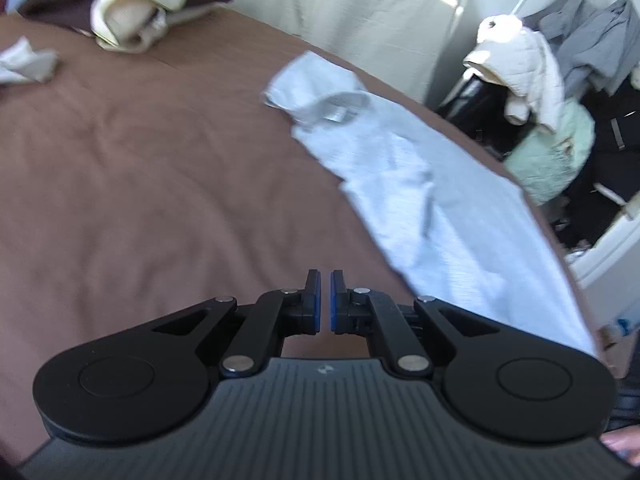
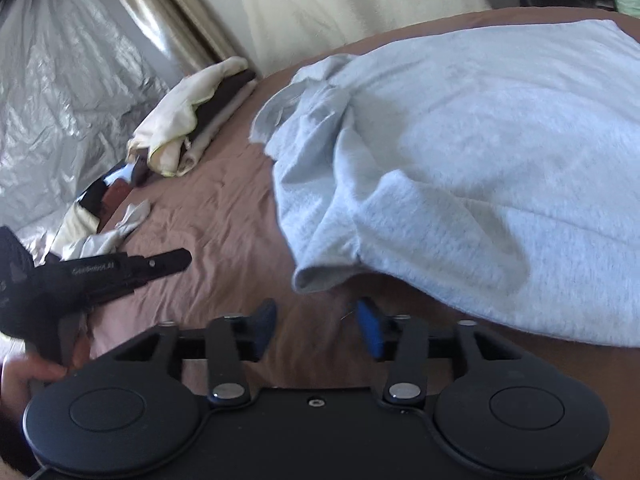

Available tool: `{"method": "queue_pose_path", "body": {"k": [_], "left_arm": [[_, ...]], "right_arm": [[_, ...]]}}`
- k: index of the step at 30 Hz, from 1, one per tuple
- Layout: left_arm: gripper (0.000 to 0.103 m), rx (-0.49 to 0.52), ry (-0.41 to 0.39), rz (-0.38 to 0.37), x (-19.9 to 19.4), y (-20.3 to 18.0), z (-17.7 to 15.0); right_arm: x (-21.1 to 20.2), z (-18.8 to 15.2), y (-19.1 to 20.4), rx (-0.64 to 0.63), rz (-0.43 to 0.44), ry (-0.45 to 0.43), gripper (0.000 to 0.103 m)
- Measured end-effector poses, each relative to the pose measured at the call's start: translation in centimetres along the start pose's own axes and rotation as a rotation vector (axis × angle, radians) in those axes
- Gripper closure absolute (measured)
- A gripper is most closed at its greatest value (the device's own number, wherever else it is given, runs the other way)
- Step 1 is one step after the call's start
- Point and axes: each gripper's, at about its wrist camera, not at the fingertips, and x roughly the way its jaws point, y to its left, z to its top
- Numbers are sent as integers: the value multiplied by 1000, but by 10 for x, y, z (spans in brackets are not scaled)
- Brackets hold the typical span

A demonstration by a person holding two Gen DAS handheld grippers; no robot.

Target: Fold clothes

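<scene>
A light grey sweatshirt lies spread on the brown bed sheet, its collar toward the far side and one sleeve folded across the body. The sleeve cuff rests just ahead of my right gripper, which is open with only bare sheet between its blue pads. In the left wrist view the same sweatshirt runs along the bed's right edge. My left gripper is shut and empty over bare sheet, to the left of the garment. The left gripper also shows side-on at the left, held by a hand.
A pile of cream and dark brown clothes sits at the bed's far edge, with a crumpled white cloth nearby. Jackets on a rack crowd the floor beyond the bed's right edge. A silver crinkled sheet hangs at the left.
</scene>
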Motion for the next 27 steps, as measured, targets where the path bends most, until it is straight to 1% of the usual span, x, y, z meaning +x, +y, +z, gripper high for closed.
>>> {"method": "queue_pose_path", "body": {"k": [2, 5, 6, 8, 9, 10, 11, 13, 15, 16, 19, 20, 21, 22, 23, 24, 25, 26, 27], "left_arm": [[100, 7, -3, -24, 8, -3, -2], [100, 11, -8, -43, 17, -3, -3], [100, 8, -15, -49, 18, -2, -2], [100, 1, -33, -37, 18, 4, 2], [100, -10, -39, -26, 17, 8, 3], [100, -24, -44, -15, 16, 12, 4], [100, -36, -50, -9, 15, 16, 5], [100, -54, -57, 0, 12, 22, 7], [100, -112, -54, -43, 13, 31, 10], [100, -157, -54, -80, 13, 36, 12], [100, -211, -73, -124, 11, 43, 17], [100, -219, -80, -130, 9, 43, 18], [100, -228, -82, -143, 9, 43, 18], [100, -238, -84, -158, 8, 44, 18], [100, -241, -85, -167, 8, 44, 17], [97, -230, -83, -158, 9, 43, 17], [96, -216, -81, -146, 9, 41, 18], [94, -181, -74, -129, 11, 38, 18], [89, -141, -66, -111, 13, 33, 19]], "right_arm": [[3, -3, -2, 10, -34, -22, 42], [22, 0, 1, 22, -37, -76, 42], [35, 6, 7, -1, -54, -94, 42], [60, 19, 22, -82, -118, -119, 44], [69, 23, 29, -112, -148, -124, 62], [72, 25, 32, -126, -149, -121, 79], [69, 25, 33, -125, -121, -115, 89], [62, 26, 34, -105, -52, -106, 90], [46, 26, 23, 23, 96, -84, 90], [39, 26, 17, 87, 175, -70, 90], [17, 24, -2, 248, 412, -33, 90], [12, 23, -6, 282, 482, -20, 90], [11, 21, -8, 285, 540, 3, 90], [16, 20, -10, 289, 590, 52, 90], [24, 18, -11, 295, 616, 115, 90], [32, 13, -11, 278, 595, 173, 90], [38, 8, -8, 226, 528, 222, 90], [45, 2, -4, 174, 460, 271, 90], [50, -4, -1, 127, 403, 301, 90]]}}
